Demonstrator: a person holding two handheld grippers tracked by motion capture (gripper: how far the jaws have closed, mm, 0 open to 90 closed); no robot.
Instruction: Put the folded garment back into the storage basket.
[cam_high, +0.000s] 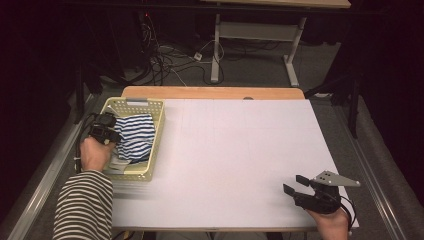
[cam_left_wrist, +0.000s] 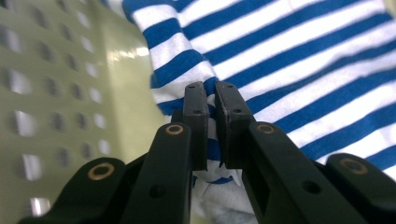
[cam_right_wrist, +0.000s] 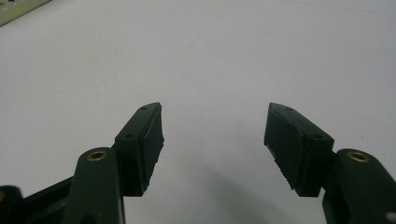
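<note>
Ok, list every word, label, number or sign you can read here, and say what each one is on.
There is no readable text.
Blue-and-white striped cloth: stripes, no print or tag showing.
Yellow basket: plain perforated walls, no label.
White table top: blank.
Left gripper, pinching the cloth, and right gripper, jaws apart: no markings.

Black claws (cam_right_wrist: 215, 140) with brass rivets, trailing cables; black-and-white striped sleeve (cam_high: 82, 205).

The cloth (cam_high: 134, 135) lies in the basket (cam_high: 156, 145) at the table's (cam_high: 230, 150) left edge.
</note>
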